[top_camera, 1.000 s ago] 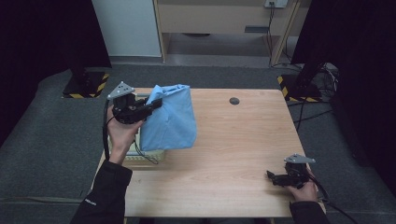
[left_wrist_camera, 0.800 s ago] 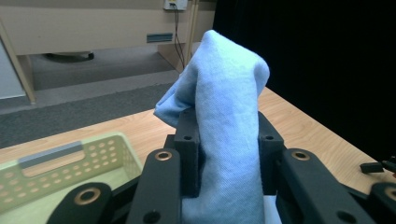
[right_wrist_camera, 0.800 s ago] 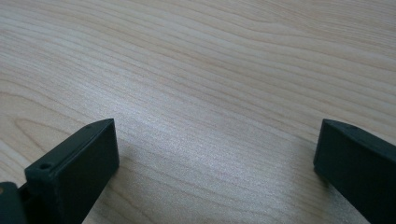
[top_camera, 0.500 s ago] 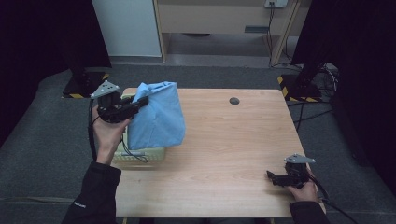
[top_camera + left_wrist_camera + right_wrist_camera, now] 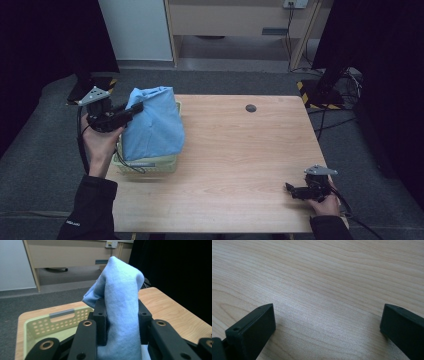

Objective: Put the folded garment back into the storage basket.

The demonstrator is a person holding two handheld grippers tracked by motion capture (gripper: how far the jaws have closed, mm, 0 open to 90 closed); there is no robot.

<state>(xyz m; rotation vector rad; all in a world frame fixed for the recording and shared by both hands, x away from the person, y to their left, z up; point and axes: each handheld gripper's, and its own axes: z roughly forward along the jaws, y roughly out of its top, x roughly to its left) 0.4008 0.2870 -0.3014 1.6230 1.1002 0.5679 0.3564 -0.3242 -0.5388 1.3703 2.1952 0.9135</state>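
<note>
A light blue cloth (image 5: pixel 152 125) hangs over a pale green basket (image 5: pixel 150 164) at the table's left side. My left gripper (image 5: pixel 134 110) is shut on the cloth's upper edge and holds it up. In the left gripper view the cloth (image 5: pixel 122 310) is bunched between the two black jaws, with the perforated basket (image 5: pixel 50 322) below and to the left. My right gripper (image 5: pixel 290 189) rests low at the table's front right corner. Its jaws stand wide apart over bare wood (image 5: pixel 324 290) with nothing between them.
A small dark round disc (image 5: pixel 250 108) lies near the table's far edge. Beyond the table stand a wooden desk (image 5: pixel 235 20) and black stands with cables on grey carpet (image 5: pixel 330 85). The wooden tabletop (image 5: pixel 240 150) stretches between the basket and my right hand.
My left gripper has carried the blue cloth to the left, from the table's middle-left to above the basket. The right gripper has stayed still.
</note>
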